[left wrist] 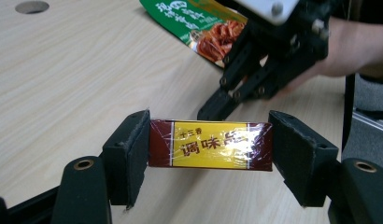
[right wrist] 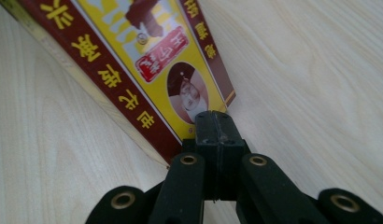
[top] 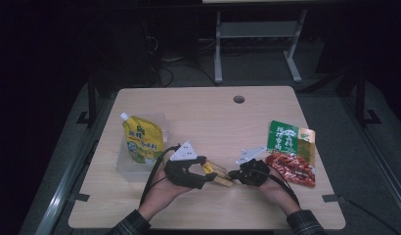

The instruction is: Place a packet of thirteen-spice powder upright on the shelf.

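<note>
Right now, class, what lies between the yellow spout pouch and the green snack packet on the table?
In the high view, between the yellow spout pouch and green snack packet, lie both grippers: left gripper clamping the seasoning box, right gripper shut at its end.

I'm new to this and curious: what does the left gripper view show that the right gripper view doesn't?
Left gripper view: the left tool clamping the box by its end, a green packet, a hole in the table. Right gripper view: the box's big printed face close up, the shut right tool at its corner. Both: box, right tool, wooden table.
</note>
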A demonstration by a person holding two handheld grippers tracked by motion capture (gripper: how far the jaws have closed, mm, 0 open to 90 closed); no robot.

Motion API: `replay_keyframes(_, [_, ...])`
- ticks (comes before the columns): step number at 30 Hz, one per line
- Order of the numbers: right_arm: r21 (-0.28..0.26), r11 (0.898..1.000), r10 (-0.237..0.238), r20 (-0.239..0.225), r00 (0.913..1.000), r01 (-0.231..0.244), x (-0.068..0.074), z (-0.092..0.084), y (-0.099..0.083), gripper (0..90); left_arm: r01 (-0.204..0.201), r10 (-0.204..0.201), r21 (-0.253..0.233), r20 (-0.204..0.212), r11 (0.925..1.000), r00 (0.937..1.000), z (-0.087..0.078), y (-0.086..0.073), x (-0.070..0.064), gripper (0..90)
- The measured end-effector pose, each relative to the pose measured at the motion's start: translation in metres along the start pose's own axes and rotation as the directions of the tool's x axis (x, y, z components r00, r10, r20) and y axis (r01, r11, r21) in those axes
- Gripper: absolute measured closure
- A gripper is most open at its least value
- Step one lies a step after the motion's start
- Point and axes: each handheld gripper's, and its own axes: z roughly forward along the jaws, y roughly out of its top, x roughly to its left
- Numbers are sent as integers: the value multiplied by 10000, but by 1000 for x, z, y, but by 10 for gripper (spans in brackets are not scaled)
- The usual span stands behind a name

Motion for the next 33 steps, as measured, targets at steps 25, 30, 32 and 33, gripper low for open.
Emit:
replay_keyframes(25, [-192,9987,474,351,9983,-467,-8,-10,-7,891,-235,256,-504,398,9985,9989,29,25,-13,313])
replay_keyframes(30, [-333,9977,609,460,9971,-594,-10,-15,-11,859,-256,287,-527,596,9983,9978,36,25,-16,307])
replay_keyframes(32, [-395,9957,861,572,9946,-839,-11,-18,-12,842,-280,311,-522,596,9982,9977,36,26,-16,299])
replay_keyframes(33, [-484,9941,994,577,9934,-966,-11,-19,-13,843,-263,297,-551,610,9981,9977,37,26,-16,293])
